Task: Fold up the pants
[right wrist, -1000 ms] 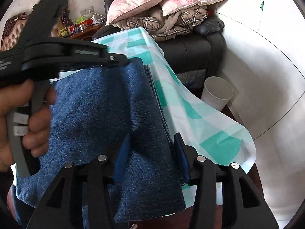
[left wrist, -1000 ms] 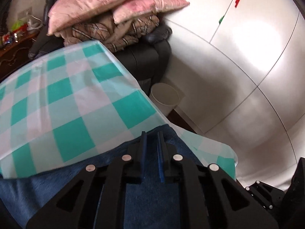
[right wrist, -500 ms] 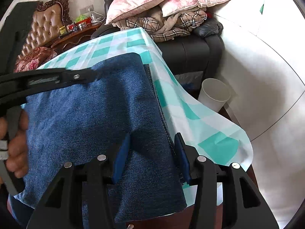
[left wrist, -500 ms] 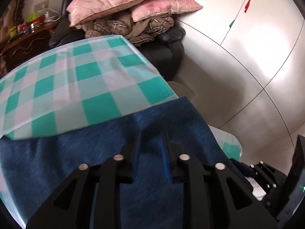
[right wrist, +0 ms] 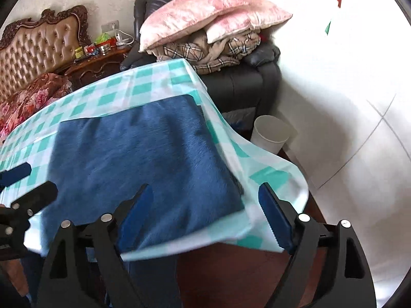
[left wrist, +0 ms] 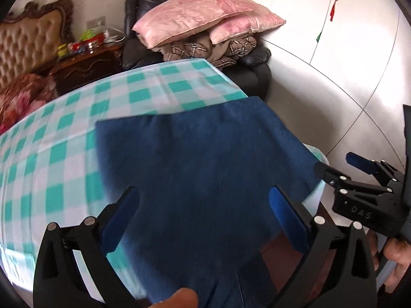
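Note:
Blue denim pants lie folded flat on the table with the green-and-white checked cloth; part hangs over the near edge. They also show in the right wrist view. My left gripper is open and empty, jaws wide apart above the near part of the pants. My right gripper is open and empty, over the pants' near right corner. It also shows at the right of the left wrist view. The left gripper's fingers show at the left edge of the right wrist view.
A dark armchair piled with pink pillows and plaid blankets stands behind the table. A white bin sits on the floor to the right. A tufted headboard and a cluttered wooden nightstand are at back left.
Both grippers have let go of the denim and opened wide. They have drawn back toward the near edge. The pants now lie flat on the cloth.

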The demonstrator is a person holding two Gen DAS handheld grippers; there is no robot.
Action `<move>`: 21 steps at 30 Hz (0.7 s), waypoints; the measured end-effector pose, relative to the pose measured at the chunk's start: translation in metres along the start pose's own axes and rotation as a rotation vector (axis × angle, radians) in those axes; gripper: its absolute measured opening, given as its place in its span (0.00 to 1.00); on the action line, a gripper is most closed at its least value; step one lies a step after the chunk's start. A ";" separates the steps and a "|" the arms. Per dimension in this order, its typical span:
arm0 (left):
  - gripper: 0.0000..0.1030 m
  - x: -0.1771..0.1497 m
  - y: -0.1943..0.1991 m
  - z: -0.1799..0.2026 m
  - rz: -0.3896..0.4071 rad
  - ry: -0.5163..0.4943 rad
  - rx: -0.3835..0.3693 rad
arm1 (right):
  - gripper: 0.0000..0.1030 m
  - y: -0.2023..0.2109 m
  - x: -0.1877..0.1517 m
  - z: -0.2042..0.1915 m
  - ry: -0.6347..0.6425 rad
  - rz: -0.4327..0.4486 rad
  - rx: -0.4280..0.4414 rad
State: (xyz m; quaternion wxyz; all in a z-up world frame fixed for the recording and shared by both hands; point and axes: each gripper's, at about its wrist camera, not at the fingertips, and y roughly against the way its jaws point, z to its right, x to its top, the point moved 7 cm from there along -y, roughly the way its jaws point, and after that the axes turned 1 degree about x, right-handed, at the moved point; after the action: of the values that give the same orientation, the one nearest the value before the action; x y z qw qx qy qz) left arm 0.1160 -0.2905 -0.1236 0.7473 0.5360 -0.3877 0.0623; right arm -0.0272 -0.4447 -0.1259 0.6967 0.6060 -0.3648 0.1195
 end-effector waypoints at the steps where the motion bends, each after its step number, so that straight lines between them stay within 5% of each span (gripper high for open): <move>1: 0.98 -0.006 0.011 -0.002 0.000 0.011 0.018 | 0.81 0.009 -0.004 -0.001 -0.002 0.000 -0.005; 8: 0.98 -0.025 0.050 0.002 0.013 0.007 0.055 | 0.81 0.043 -0.018 -0.005 -0.004 0.018 -0.015; 21: 0.98 -0.026 0.056 0.010 0.012 -0.001 0.053 | 0.81 0.046 -0.016 -0.006 0.004 0.027 -0.015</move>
State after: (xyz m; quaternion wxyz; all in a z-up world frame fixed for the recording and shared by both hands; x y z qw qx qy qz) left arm 0.0647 -0.2669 -0.0970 0.7322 0.5533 -0.3896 0.0768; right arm -0.0645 -0.4237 -0.1014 0.7003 0.5955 -0.3725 0.1271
